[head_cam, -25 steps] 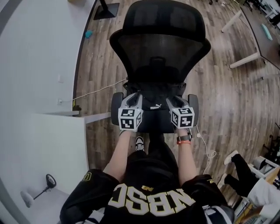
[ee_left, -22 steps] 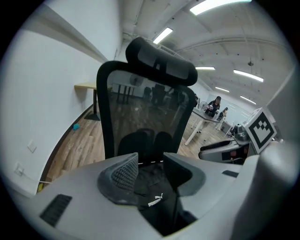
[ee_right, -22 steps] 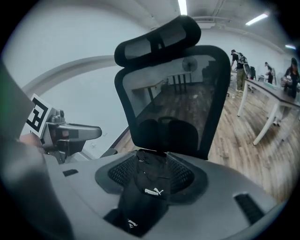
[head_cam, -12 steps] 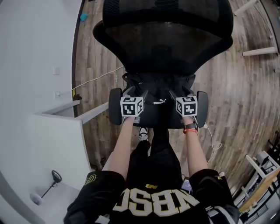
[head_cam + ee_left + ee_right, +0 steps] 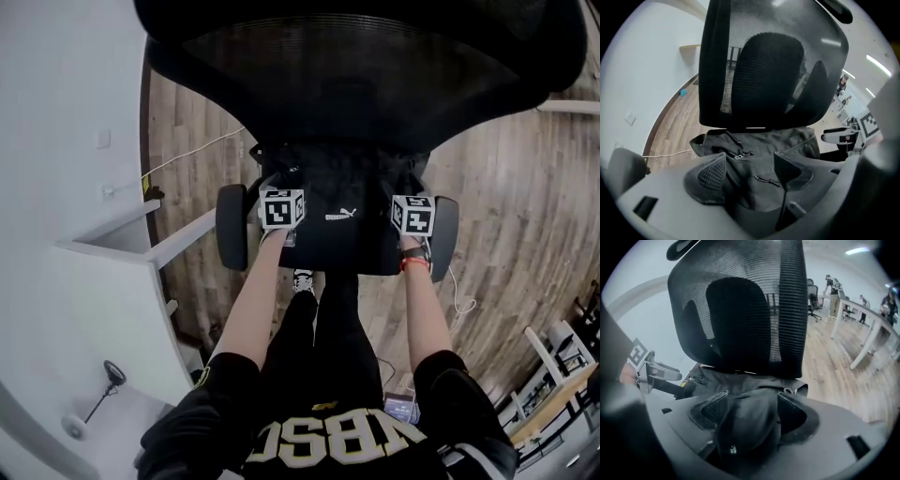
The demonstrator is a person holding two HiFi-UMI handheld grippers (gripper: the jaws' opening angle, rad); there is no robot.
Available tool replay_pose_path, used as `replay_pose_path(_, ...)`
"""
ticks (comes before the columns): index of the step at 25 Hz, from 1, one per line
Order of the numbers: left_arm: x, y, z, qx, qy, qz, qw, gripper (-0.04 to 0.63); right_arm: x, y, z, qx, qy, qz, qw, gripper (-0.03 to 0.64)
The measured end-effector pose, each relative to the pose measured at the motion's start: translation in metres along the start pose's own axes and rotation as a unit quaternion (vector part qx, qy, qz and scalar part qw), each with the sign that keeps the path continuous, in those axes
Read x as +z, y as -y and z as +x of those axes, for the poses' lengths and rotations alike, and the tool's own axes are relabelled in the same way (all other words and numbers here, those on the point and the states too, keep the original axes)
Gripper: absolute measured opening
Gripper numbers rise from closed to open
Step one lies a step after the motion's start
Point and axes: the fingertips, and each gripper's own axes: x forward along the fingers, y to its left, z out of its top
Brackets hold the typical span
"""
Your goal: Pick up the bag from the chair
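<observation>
The black bag (image 5: 342,223) is seen at the centre of the head view, laid on the seat of the black mesh chair (image 5: 375,84), at the foot of its backrest. The left gripper (image 5: 750,161) is pointed down at the bag's left part. Its jaws are held wide apart, having just been opening, and dark fabric with zip pulls is seen between them, unpressed. The right gripper (image 5: 752,401) is set at the bag's right part. Its jaws, likewise just opened, are spread around a bulging fold of the fabric.
</observation>
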Motion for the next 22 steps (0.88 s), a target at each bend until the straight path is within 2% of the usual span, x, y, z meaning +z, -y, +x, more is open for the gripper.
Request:
replay_pose_path(3, -0.014, -0.012, 0.028, 0.012, -0.008, -0.004, 0.9999, 0.328, -0.003, 0.018, 0.019, 0.001, 0.011, -0.005, 1.0, 0.328)
replay_pose_path(6, -0.023, -0.023, 0.047, 0.025, -0.017, -0.022, 0.9993, 0.328, -0.001, 0.016, 0.036, 0.012, 0.014, -0.01, 1.0, 0.342)
replay_pose_path(9, -0.029, -0.034, 0.057, 0.045, -0.02, -0.022, 0.9985, 0.327, -0.009, 0.013, 0.049, 0.02, 0.01, -0.001, 1.0, 0.336)
replay_pose_path(10, -0.03, -0.037, 0.058, 0.052, -0.019, -0.017, 0.9983, 0.318, -0.011, 0.012, 0.051, 0.022, 0.008, 0.001, 1.0, 0.312)
replay_pose_path(12, -0.031, -0.039, 0.06, 0.061, -0.025, 0.004, 0.9978, 0.192, -0.014, 0.009, 0.053, 0.026, -0.002, -0.007, 1.0, 0.237)
replay_pose_path(14, -0.028, -0.035, 0.061, 0.059, -0.031, 0.026, 0.9975, 0.138, -0.016, 0.006, 0.051, 0.027, -0.015, -0.013, 0.999, 0.171)
replay_pose_path(16, -0.021, -0.029, 0.06, 0.052, -0.025, 0.029, 0.9979, 0.089, -0.015, 0.003, 0.049, 0.025, -0.021, -0.015, 0.999, 0.108)
replay_pose_path(18, -0.016, -0.025, 0.054, 0.049, -0.021, 0.032, 0.9981, 0.066, -0.012, -0.001, 0.047, 0.025, -0.024, -0.015, 0.999, 0.061)
replay_pose_path(22, -0.016, -0.018, 0.04, 0.036, -0.02, 0.043, 0.9982, 0.057, -0.01, -0.008, 0.035, 0.022, -0.033, -0.006, 0.999, 0.049)
